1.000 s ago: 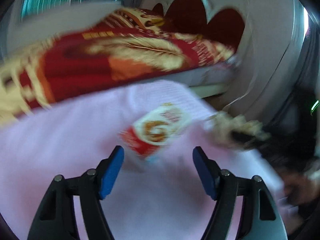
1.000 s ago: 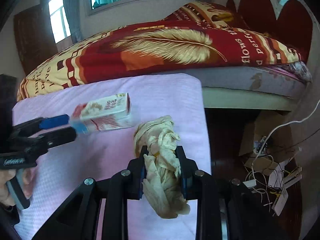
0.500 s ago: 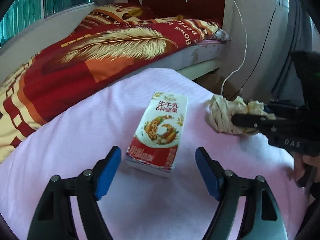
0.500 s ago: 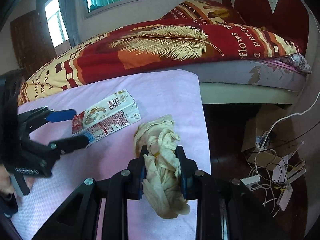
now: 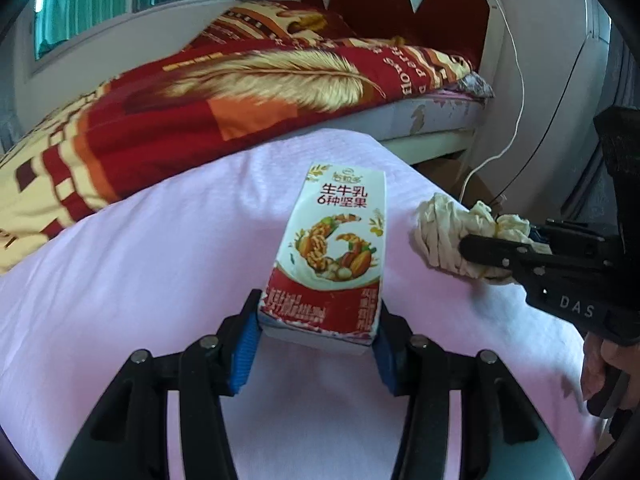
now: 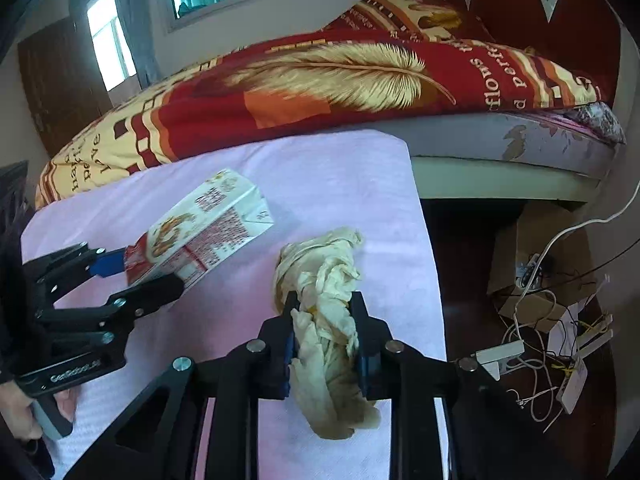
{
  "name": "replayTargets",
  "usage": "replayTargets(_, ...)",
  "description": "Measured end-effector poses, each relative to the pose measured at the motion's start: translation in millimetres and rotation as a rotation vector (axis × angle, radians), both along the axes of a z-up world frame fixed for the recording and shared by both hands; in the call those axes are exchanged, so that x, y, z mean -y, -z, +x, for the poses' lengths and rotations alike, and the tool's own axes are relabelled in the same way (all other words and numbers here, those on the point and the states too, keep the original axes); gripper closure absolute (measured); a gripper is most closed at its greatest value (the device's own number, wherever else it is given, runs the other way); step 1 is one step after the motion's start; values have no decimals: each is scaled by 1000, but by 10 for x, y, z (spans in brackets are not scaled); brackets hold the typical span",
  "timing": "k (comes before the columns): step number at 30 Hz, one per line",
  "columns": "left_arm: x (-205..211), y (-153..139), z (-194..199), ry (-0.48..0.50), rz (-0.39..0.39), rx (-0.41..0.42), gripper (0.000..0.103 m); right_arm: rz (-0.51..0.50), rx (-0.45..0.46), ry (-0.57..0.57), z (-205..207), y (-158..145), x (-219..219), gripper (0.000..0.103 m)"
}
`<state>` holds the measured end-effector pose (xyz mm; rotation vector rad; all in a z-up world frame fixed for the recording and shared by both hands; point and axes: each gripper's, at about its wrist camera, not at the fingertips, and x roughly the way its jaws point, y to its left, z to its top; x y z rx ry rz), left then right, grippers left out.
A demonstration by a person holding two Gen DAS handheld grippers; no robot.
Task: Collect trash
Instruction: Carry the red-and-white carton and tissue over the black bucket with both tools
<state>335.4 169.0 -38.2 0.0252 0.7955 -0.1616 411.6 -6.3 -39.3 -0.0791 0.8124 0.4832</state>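
A white and red milk carton (image 5: 334, 252) lies on the pink cloth (image 5: 140, 272). My left gripper (image 5: 318, 320) is shut on the carton's near end, blue pads on both sides. In the right wrist view the carton (image 6: 208, 224) is tilted, its far end raised, with the left gripper (image 6: 136, 268) on its lower end. My right gripper (image 6: 324, 320) is shut on a crumpled cream tissue wad (image 6: 324, 312), which hangs below the jaws. The wad (image 5: 452, 236) also shows right of the carton in the left wrist view.
A bed with a red and gold feather-print quilt (image 6: 320, 80) runs behind the pink table. The table's right edge (image 6: 428, 248) drops to a dark floor with cardboard boxes (image 6: 536, 236), a power strip and tangled cables (image 6: 560, 344).
My left gripper moved forward and closed on the carton's near end, and the carton's far end lifted. The right gripper kept hold of the tissue wad and barely moved.
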Motion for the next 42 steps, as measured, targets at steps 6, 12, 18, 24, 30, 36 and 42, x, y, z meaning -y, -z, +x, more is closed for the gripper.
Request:
replayTargets(6, -19, -164, -280, -29, 19, 22, 52, -3, 49, -12, -292, -190, -69, 79)
replayTargets(12, -19, -288, -658, -47, 20, 48, 52, 4, 94, -31, -675, -418, -50, 79)
replayTargets(18, 32, -387, -1099, -55, 16, 78, 52, 24, 136, -42, -1189, -606, 97, 79)
replayTargets(24, 179, -504, -1545, -47, 19, 111, 52, 47, 172, -26, -1706, -740, 359, 79)
replayTargets(30, 395, -617, -1912, -26, -7, 146, 52, 65, 203, 2, -2188, -856, 677, 79)
replayTargets(36, 676, -666, -2148, 23, -15, 168, 52, 84, 236, 26, -2575, -953, 997, 79)
replayTargets(42, 1103, -654, -2271, 106, -20, 170, 52, 68, 257, 77, -2808, -976, 1449, 79)
